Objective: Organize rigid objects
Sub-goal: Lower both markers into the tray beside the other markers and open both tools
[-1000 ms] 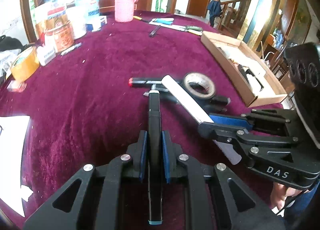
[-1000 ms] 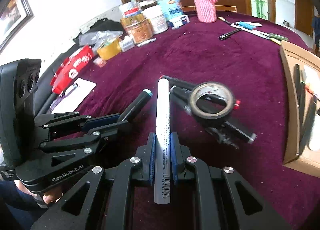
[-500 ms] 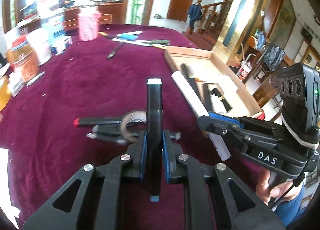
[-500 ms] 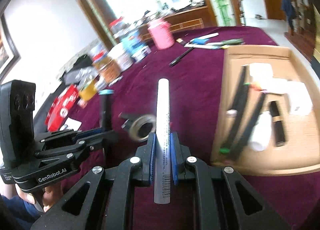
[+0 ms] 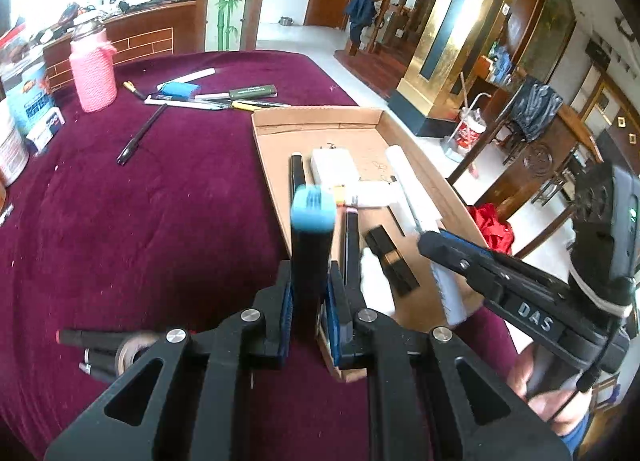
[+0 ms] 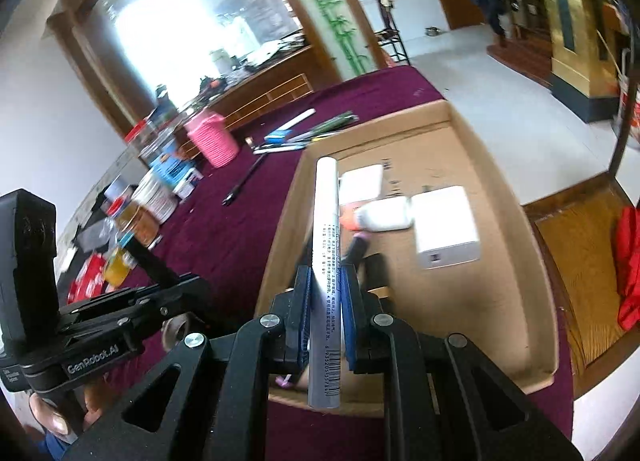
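My left gripper [image 5: 308, 293] is shut on a black marker with a blue end [image 5: 310, 249], held tilted up at the near left corner of the cardboard tray [image 5: 316, 117]. My right gripper [image 6: 325, 301] is shut on a white marker [image 6: 329, 229] and holds it over the tray [image 6: 472, 149]. The right gripper also shows in the left wrist view [image 5: 430, 243] over the tray's right side. The tray holds black pens [image 5: 297, 173], white boxes [image 6: 446, 225] and a white bottle [image 6: 386, 213].
The maroon cloth [image 5: 140, 201] carries a tape roll with black markers [image 5: 116, 349] near me, a loose black pen [image 5: 140, 135], a row of pens [image 5: 216, 97], a pink knitted jar [image 5: 94, 69] and tins [image 6: 154, 197]. The table edge drops off right of the tray.
Both grippers have swung right with their markers, from over the tape roll and loose markers to the cardboard tray. The left marker now points up more steeply.
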{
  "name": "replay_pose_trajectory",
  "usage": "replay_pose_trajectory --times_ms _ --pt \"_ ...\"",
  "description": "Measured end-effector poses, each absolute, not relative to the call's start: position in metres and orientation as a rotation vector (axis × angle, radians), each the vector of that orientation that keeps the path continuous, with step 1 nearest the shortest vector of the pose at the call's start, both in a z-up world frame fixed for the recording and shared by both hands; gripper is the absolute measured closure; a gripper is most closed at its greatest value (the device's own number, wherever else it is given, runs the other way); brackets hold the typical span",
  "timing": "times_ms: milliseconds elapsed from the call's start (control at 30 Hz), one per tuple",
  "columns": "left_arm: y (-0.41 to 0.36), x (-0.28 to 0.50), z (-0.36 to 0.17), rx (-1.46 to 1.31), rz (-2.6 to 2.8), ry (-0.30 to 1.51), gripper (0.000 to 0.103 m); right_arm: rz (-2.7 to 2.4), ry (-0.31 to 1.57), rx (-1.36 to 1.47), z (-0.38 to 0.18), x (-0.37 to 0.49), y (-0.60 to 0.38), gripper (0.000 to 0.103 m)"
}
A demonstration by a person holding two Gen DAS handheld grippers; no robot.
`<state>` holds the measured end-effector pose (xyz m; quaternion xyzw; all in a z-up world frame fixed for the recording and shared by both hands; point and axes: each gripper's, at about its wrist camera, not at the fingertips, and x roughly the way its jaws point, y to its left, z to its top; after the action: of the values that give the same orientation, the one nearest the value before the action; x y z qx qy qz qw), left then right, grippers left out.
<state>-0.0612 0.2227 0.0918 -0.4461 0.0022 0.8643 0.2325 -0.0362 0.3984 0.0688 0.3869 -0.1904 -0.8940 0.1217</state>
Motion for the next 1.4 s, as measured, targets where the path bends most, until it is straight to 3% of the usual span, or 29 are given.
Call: replay_pose_trajectory --times_ms 533,1400 --pt "0.257 -0.122 0.057 -1.407 2.271 0.000 0.090 -2.638 -0.595 1.228 0.050 -0.053 0.422 0.090" --pt "0.275 -0.132 0.038 -1.444 2.260 -0.074 0.090 -2.619 -0.634 1.352 0.028 -0.074 0.430 0.090"
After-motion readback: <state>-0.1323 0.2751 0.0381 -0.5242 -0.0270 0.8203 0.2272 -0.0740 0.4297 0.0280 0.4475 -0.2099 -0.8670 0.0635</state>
